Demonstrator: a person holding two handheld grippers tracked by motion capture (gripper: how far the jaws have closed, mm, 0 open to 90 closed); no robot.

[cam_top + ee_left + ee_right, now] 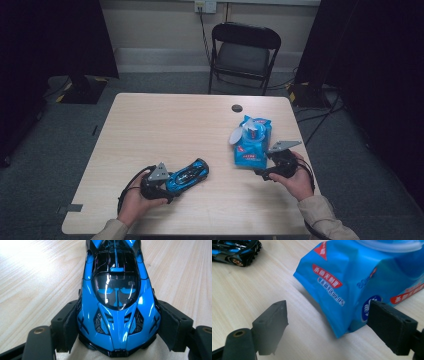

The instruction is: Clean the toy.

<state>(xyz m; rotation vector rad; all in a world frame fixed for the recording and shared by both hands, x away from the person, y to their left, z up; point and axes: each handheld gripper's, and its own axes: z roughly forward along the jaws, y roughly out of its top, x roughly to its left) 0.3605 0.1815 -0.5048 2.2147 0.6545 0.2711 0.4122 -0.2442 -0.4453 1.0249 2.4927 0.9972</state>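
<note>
1. Left gripper (169, 182): held low at the near left of the table (165, 125), pointing toward the table's middle; jaws clamped on the flanks of the toy car.
2. Toy car (117, 297): glossy blue body, black canopy and vents; resting on the tabletop, one end between the pads.
3. Right gripper (327, 322): held at the near right, aimed at the wipes pack; jaws wide apart, gripping nothing.
4. Wipes pack (251, 141): blue soft packet, red labels, white lid flap raised; lying at the table's right, just ahead of the right gripper.

Pale wood table (165, 125); black folding chair (243, 55) behind; grey carpet (55, 150); wall socket (205, 6).
</note>
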